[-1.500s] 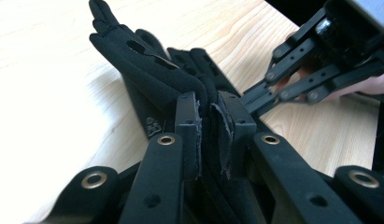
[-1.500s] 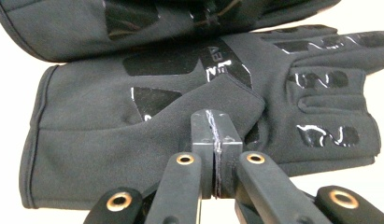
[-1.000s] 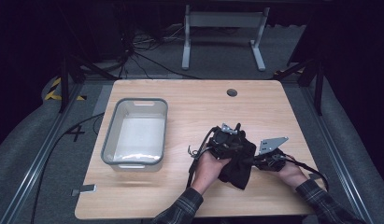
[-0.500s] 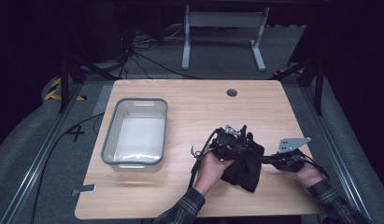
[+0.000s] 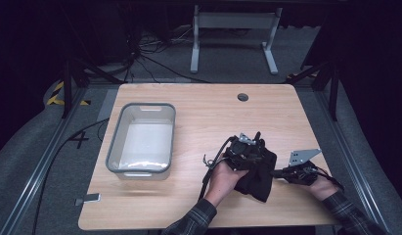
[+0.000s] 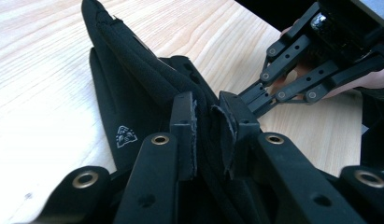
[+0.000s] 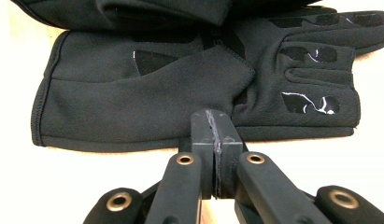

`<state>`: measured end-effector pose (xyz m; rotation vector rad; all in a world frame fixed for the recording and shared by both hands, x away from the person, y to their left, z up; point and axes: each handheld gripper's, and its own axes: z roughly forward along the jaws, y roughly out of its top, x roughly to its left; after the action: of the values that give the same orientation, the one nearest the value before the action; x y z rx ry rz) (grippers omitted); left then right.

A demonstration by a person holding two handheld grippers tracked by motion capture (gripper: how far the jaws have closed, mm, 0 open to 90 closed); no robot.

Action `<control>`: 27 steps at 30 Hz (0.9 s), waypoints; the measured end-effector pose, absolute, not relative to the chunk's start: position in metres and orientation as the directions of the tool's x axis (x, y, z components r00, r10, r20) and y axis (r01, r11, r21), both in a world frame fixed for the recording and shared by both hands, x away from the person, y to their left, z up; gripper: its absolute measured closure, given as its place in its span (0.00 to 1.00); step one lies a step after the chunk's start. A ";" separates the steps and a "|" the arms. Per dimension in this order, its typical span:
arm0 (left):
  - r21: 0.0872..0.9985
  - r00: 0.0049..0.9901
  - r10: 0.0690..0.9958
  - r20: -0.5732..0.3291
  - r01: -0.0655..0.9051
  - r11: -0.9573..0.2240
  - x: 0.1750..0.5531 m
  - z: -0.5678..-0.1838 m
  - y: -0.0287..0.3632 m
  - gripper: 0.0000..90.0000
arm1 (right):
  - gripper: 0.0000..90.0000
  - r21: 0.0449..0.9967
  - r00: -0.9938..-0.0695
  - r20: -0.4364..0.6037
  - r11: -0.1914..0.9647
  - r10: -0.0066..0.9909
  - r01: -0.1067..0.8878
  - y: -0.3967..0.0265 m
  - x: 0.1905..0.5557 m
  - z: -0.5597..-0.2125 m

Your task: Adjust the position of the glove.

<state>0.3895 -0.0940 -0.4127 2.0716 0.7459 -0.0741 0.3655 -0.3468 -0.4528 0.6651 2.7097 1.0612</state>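
From the high view we see a wooden tabletop [image 5: 198,103] with one grey bin [image 5: 141,139] on its left side and a dark heap of gloves [image 5: 257,171] near the front right. The heap lies between two hands, each with one claw. The left claw [image 5: 247,149] sits on top of the heap, and the right claw [image 5: 279,172] touches its right edge.

The left gripper view brings us close: its two jaws press a fold of a black glove [image 6: 133,88], and a small white logo [image 6: 126,136] shows on the cloth. The other claw [image 6: 255,100] pokes in from the right.

The right gripper view shows us a flat glove [image 7: 180,93] with shiny grip patches, and a second one over it at the top. This claw [image 7: 213,128] is closed tight, with its tips just at the glove's thumb; we cannot tell if it pinches any cloth.
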 end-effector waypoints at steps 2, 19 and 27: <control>0.745 0.819 0.471 -0.327 0.530 -0.405 0.389 -0.413 -0.097 0.83 | 1.00 0.674 -0.891 0.016 0.653 0.453 0.344 -0.346 0.366 -0.453; 0.738 0.836 0.482 -0.261 0.495 -0.459 0.385 -0.413 -0.082 0.99 | 1.00 0.704 -0.878 0.007 0.622 0.478 0.344 -0.358 0.362 -0.442; 0.687 0.843 0.472 -0.256 0.503 -0.525 0.369 -0.433 -0.080 0.99 | 1.00 0.753 -0.873 0.000 0.574 0.488 0.321 -0.355 0.375 -0.428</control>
<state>0.3691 -0.0804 -0.4326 2.2084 0.7064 -0.0480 0.3753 -0.3549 -0.4277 0.6766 2.5980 1.1799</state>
